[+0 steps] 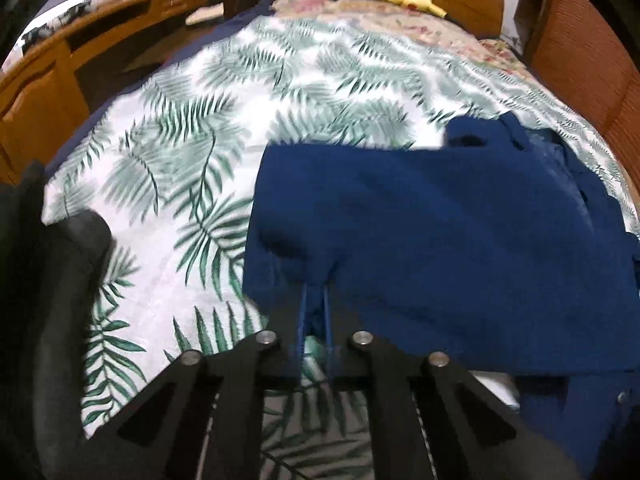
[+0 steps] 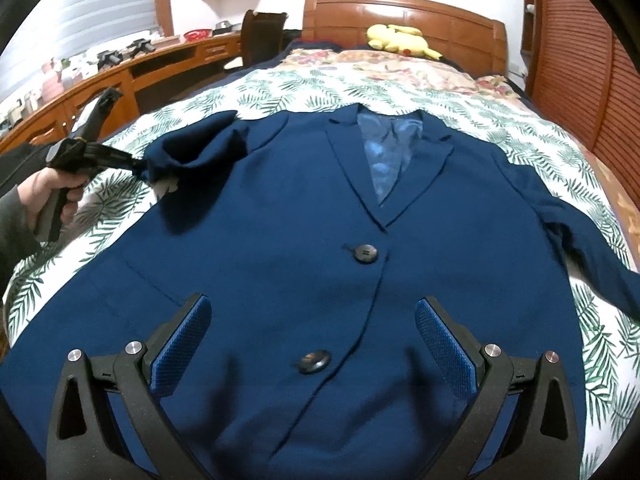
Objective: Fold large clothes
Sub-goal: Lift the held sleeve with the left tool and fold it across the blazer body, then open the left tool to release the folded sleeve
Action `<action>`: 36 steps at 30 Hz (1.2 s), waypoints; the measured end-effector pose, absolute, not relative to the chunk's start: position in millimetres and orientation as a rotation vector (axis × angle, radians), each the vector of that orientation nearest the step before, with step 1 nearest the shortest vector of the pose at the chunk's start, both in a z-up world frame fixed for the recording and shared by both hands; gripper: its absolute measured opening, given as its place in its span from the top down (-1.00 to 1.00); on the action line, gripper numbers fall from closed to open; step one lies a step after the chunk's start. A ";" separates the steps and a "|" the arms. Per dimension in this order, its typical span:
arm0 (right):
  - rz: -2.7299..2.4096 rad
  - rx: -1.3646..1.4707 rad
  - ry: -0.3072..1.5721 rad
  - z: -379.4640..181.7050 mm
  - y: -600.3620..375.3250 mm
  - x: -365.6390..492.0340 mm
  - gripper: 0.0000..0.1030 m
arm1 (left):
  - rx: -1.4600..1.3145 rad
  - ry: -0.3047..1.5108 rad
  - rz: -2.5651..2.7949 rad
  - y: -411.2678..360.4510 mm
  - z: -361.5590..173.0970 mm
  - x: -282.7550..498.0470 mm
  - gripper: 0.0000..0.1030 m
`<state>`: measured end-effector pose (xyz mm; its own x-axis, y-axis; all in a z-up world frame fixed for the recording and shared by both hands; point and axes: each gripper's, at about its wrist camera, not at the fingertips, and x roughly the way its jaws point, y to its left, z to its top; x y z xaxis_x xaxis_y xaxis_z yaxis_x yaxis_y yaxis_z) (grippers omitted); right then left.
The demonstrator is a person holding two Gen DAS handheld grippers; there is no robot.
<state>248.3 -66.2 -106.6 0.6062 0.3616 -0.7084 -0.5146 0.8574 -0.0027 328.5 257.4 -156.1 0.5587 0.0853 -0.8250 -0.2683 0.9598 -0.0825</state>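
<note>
A dark blue suit jacket (image 2: pixel 304 248) lies face up on the bed, lapels toward the headboard, with two dark buttons down its front. My left gripper (image 1: pixel 315 300) is shut on the jacket's left sleeve (image 1: pixel 400 232) and holds it lifted and folded over the jacket's shoulder; it also shows in the right wrist view (image 2: pixel 140 168), at the sleeve end. My right gripper (image 2: pixel 312 320) is open and empty, hovering over the jacket's lower front, its blue pads (image 2: pixel 184 340) on either side of the lower button (image 2: pixel 314 361). The right sleeve (image 2: pixel 592 248) lies spread to the right.
The bed has a white quilt with green fern leaves (image 1: pixel 180 152) and a floral cover (image 2: pixel 400 72) near the wooden headboard (image 2: pixel 400 16). A yellow plush toy (image 2: pixel 400 38) lies at the headboard. A wooden desk (image 2: pixel 120 76) runs along the left, a louvred wardrobe (image 2: pixel 580 80) along the right.
</note>
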 end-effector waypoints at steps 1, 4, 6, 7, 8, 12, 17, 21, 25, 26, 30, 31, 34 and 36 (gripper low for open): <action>0.508 -0.212 0.765 -105.5 -68.1 248.4 -1.00 | -0.199 0.928 0.206 249.7 -144.8 326.1 0.97; 0.496 -0.201 0.758 -101.1 -76.4 248.8 -1.00 | -0.170 0.857 0.191 225.5 -113.2 321.4 0.97; 0.484 -0.199 0.751 -97.1 -84.9 249.2 -1.00 | -0.139 0.806 0.149 196.9 -85.5 317.3 0.97; 0.477 -0.197 0.745 -94.1 -90.6 249.3 -1.00 | -0.129 0.792 0.135 188.1 -76.8 316.3 0.97; 0.468 -0.197 0.739 -91.4 -96.0 249.0 -1.00 | -0.116 0.773 0.114 174.2 -66.0 315.0 0.97; 0.421 -0.195 0.722 -81.0 -122.6 250.6 -1.00 | -0.074 0.691 0.009 110.1 -28.8 308.6 0.97; 0.357 -0.161 0.720 -75.9 -166.7 255.0 -1.00 | -0.007 0.651 -0.132 35.8 -5.1 305.1 0.97; 0.312 -0.152 0.730 -75.7 -199.0 254.5 -1.00 | 0.023 0.641 -0.225 -13.7 5.0 298.9 0.97; 0.295 -0.141 0.733 -74.0 -215.9 252.9 -1.00 | 0.071 0.645 -0.267 -51.1 2.1 290.4 0.96; 0.293 -0.140 0.731 -73.6 -219.8 251.7 -1.00 | 0.083 0.649 -0.271 -58.2 0.4 288.6 0.96; 0.296 -0.129 0.722 -68.6 -226.8 248.7 -1.00 | 0.090 0.682 -0.288 -77.6 -13.2 275.1 0.87; 0.297 -0.127 0.720 -67.7 -228.1 248.1 -1.00 | 0.098 0.691 -0.292 -80.9 -18.1 271.1 0.84; 0.302 -0.117 0.716 -66.2 -229.2 247.6 -1.00 | 0.083 0.711 -0.314 -86.4 -29.8 257.4 0.76; 0.309 -0.120 0.713 -65.4 -228.6 246.8 -1.00 | 0.072 0.710 -0.317 -86.2 -34.8 247.9 0.60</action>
<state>246.8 -228.6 -65.4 0.7134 0.2377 -0.6592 -0.3186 0.9479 -0.0031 247.9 -86.2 -34.8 0.7128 -0.2617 -0.6507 0.3104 0.9497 -0.0419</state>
